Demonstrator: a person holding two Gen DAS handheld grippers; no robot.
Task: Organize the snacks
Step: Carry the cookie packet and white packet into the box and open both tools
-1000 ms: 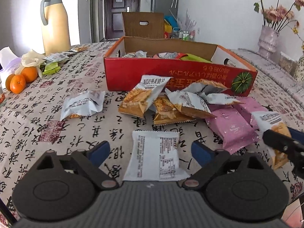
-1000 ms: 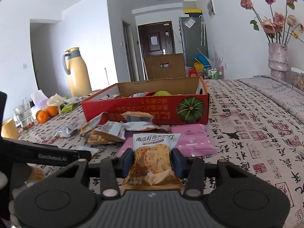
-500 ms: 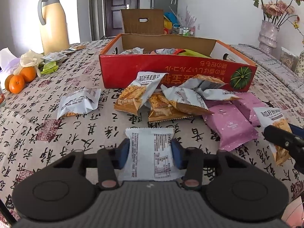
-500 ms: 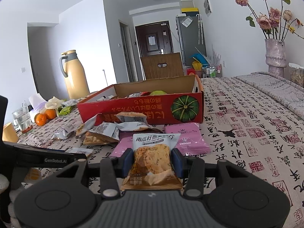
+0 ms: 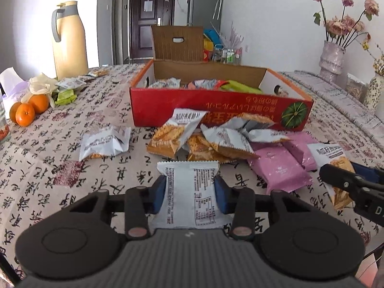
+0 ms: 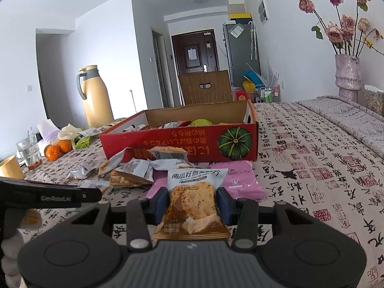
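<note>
Snacks are mostly loose on the desk (image 5: 36,168) with its calligraphy-print cloth, piled right in front of the long red cardboard box with a green pumpkin picture (image 5: 216,112). That box lies with its long side across the view and already holds some packets, but its front wall hides most of them, so only tops poke out and I can't say how many there are. The heap of silver-and-orange cracker packets (image 5: 211,136) overlaps itself, hard to count too. The two pink flat packets (image 5: 280,168) sit just right of the heap, one partly under the other.

The left gripper (image 5: 189,189) has its blue fingers (image 5: 159,192) pinching the white snack packet with its printed back facing up (image 5: 189,192) by its two long sides, long axis pointing away toward the box; its near end is tucked behind the gripper body. The right gripper (image 6: 192,202) is clamped the same way on the orange-and-white biscuit packet with the picture side up (image 6: 194,199), label end pointing at the box, bottom edge cut off by the gripper. From the left wrist view, that right gripper is mostly out of frame at the edge.
</note>
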